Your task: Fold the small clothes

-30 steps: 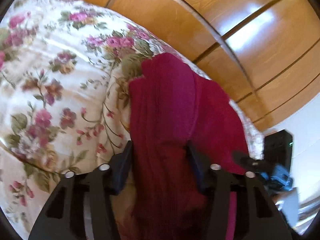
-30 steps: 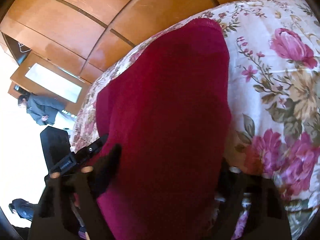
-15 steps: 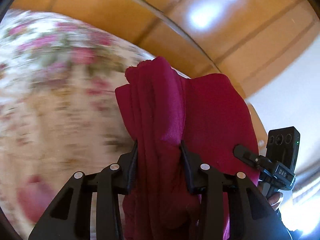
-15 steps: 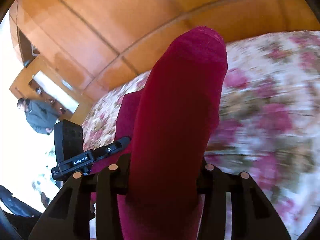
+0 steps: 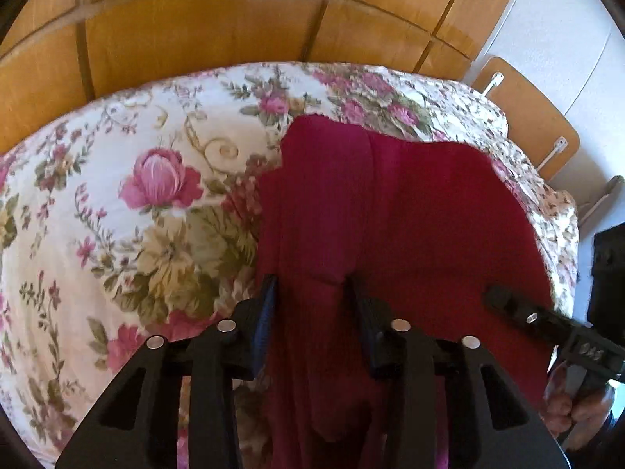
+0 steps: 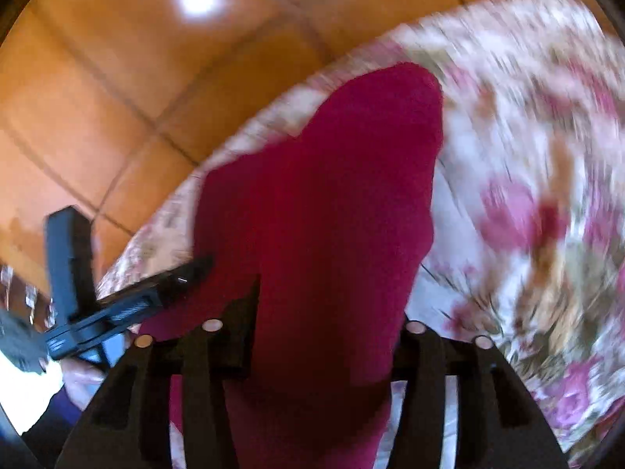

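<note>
- A dark red garment was found draped over a flowered bedcover, its far edge reaching toward the cover's far side and its near part running back between both tools.
- The left gripper was seen pinching a gathered ridge of the cloth, fingers pressed in on either side of the bunch.
- The right gripper was likewise seen clamped on a thick band of the same cloth, which filled the gap between its fingers.
- Two grips on one edge were judged to serve the fold: the held edge could be carried as a straight line and laid over the rest.
- The step was judged to be mid-fold, with the edge not yet released.
- In the left wrist view the scene was sharp; the garment's spread, a lengthwise crease and the wooden panelling behind the bed were recorded. The right tool was seen at the lower right edge.
- In the right wrist view the bedcover was smeared by motion blur, so cloth detail could not be read; only here was the left tool noted at the left edge.
</note>
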